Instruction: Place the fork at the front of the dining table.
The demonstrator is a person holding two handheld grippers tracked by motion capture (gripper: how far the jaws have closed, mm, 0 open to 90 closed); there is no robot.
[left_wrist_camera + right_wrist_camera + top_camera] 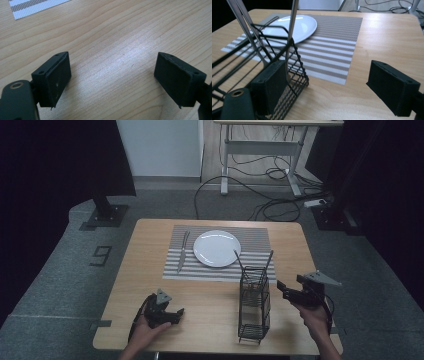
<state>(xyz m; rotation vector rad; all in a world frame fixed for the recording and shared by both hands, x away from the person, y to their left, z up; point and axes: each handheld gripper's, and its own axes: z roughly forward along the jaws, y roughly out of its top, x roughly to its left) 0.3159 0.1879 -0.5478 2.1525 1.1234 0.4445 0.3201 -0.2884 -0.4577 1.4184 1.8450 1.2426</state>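
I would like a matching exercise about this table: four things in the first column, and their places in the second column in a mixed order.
Things:
1. plate
2. knife
3. wire caddy
4. left gripper

Places:
A. near the table's front edge, jaws open over bare wood
B. middle of the striped placemat
C. on the placemat, left of the plate
D. in front of the placemat, holding upright utensils

Pairs: 1-B, 2-C, 3-D, 4-A
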